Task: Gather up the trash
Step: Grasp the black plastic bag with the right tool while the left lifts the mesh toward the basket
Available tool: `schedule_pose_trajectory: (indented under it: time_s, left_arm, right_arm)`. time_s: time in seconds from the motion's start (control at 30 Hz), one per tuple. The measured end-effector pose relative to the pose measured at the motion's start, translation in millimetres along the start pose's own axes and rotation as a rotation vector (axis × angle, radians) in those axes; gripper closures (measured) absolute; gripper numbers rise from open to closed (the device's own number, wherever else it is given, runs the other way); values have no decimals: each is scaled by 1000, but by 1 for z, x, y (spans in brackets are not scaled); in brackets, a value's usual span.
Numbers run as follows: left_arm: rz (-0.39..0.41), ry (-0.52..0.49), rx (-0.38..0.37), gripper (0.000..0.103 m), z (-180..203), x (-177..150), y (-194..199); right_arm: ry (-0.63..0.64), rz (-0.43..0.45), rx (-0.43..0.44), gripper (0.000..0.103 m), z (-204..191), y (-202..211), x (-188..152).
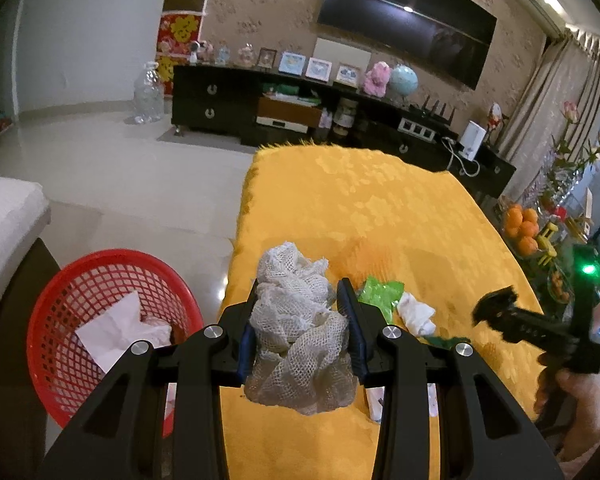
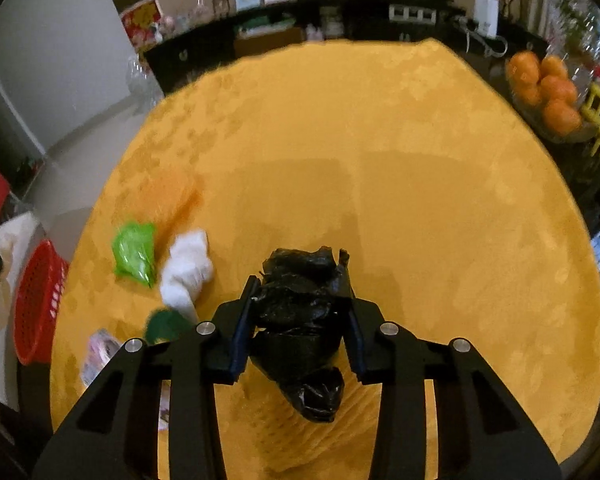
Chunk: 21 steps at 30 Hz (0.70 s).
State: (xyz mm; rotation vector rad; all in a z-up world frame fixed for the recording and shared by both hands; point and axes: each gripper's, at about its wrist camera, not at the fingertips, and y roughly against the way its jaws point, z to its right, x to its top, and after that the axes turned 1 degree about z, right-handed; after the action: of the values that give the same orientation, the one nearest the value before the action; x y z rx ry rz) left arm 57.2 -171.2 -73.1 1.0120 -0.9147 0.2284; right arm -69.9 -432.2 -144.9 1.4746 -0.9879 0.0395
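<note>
Living-room worktop [image 2: 420, 200], yellow cloth: left hand-held gripper [image 1: 300, 312] clamps white mesh wad [image 1: 300, 340], red basket [image 1: 80, 280] to its left holding paper; right hand-held gripper [image 2: 300, 304] clamps black bag [image 2: 304, 320]; green wrapper [image 2: 134, 254], white tissue [image 2: 188, 272] left of it, uncollected.

Yellow-gold tablecloth [image 2: 380, 140] w/ faint tone-on-tone floral damask pattern. White open-mesh netting wad [image 1: 300, 332], grid weave, held betw. black left gripper [image 1: 302, 292] w/ blue finger pads [image 1: 245, 346]. Glossy black plastic bag wad [image 2: 300, 320] in black right gripper [image 2: 300, 292], same blue pads. Red lattice-pattern basket [image 1: 60, 300] w/ white paper [image 1: 112, 328] inside. Bright green wrapper [image 2: 134, 254]; white crumpled tissue [image 2: 186, 272]; dark green scrap [image 2: 164, 326]. Oranges [image 2: 548, 88], orange. Beige wallpaper [image 1: 260, 8] w/ pale floral print. Black TV cabinet [image 1: 216, 100].
</note>
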Motion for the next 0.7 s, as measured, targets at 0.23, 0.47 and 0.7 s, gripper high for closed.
schedule_pose_trajectory:
  time_s: [0.23,0.47,0.7]
  left_arm:
    - [87,-14,53,68,0,12,21]
    - [171,-34,113,68,5,28,45]
    - [244,-66,166,68,-4,60,66]
  right_arm:
    - [32,142,5,65,-17,37,16]
    - [53,238,39,65,-40,63,30]
    - [82,303,77,65,-71,79,46]
